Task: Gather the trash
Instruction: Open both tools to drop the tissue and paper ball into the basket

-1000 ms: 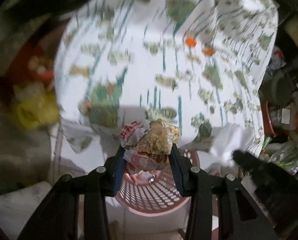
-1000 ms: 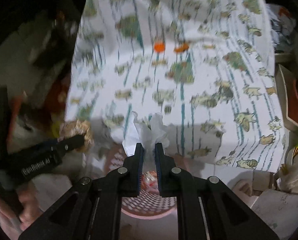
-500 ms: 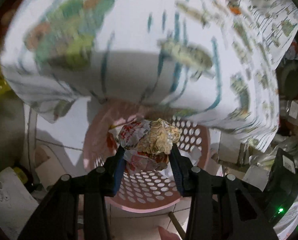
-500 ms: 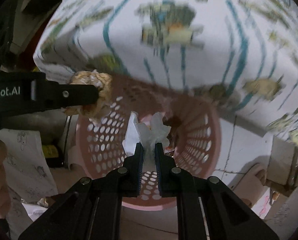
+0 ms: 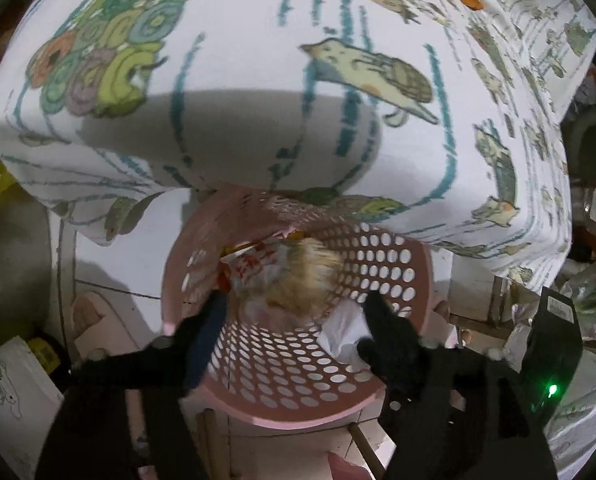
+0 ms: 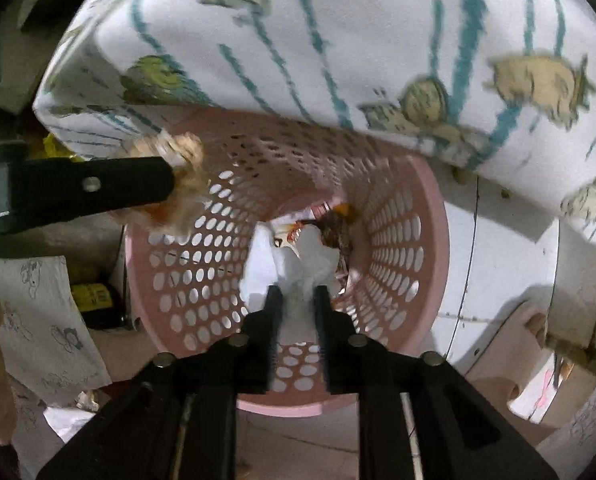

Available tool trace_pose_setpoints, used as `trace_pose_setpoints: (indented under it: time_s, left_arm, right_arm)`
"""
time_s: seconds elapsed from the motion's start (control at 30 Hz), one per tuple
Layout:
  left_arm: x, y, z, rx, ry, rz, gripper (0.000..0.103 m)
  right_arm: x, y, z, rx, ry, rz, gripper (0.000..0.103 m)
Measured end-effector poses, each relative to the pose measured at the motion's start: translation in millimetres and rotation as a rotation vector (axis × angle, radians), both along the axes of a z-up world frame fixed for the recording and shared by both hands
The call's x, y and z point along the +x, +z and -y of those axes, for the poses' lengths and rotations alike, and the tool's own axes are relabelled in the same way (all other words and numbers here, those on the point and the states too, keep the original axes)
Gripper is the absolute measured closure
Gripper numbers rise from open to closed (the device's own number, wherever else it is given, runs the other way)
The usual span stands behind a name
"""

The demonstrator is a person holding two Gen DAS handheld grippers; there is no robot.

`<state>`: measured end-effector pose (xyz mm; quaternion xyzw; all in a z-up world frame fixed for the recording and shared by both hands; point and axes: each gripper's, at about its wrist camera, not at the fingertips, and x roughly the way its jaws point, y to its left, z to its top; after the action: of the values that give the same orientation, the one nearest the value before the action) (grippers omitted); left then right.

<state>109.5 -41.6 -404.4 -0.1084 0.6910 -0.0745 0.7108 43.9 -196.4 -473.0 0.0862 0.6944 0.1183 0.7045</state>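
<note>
A pink perforated basket [image 5: 378,272] [image 6: 398,240] stands on the floor under the edge of a printed sheet. My left gripper [image 5: 294,308] is open over the basket mouth; the crumpled brown and red-printed wrapper wad [image 5: 286,276] is blurred and loose between its fingers, and it also shows in the right wrist view [image 6: 178,184]. My right gripper [image 6: 297,294] is open over the basket, with the white tissue [image 6: 298,268] just past its fingertips. Other trash [image 6: 334,228] lies at the basket bottom.
The white sheet with green and teal drawings [image 5: 258,80] [image 6: 338,40] overhangs the basket. White floor tiles [image 6: 498,260] lie to the right. Paper with sketches [image 6: 42,320] lies to the left. Clutter [image 5: 590,280] sits at the far right.
Both grippers have moved closer over the basket mouth and opened. The wrapper wad and the tissue have left the fingers and are dropping into the basket.
</note>
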Motion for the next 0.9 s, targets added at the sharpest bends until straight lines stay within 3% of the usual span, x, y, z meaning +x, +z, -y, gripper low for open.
trace_pose_setpoints:
  time_s: [0.13, 0.4, 0.5, 0.63, 0.8, 0.9]
  left_arm:
    - [0, -5, -7, 0.006, 0.011, -0.023, 0.032]
    - [1, 9, -8, 0.028, 0.016, 0.028, 0.032]
    - [0, 20, -10, 0.101, 0.016, 0.091, 0.033]
    - [1, 40, -11, 0.09, 0.033, 0.147, 0.033]
    - [-7, 93, -7, 0.148, 0.001, 0.319, 0.033]
    - [-13, 127, -7, 0.165, -0.002, 0.424, 0.033]
  right_arm:
    - [1, -2, 7, 0.007, -0.031, -0.012, 0.065]
    - [2, 7, 5, -0.006, -0.021, 0.015, 0.058]
    - [1, 17, 2, -0.034, -0.044, 0.033, 0.058]
    - [1, 46, -3, -0.092, -0.038, 0.125, 0.058]
    - [-1, 78, -9, -0.18, 0.005, 0.225, 0.058]
    - [-2, 97, -6, -0.17, -0.014, 0.266, 0.058]
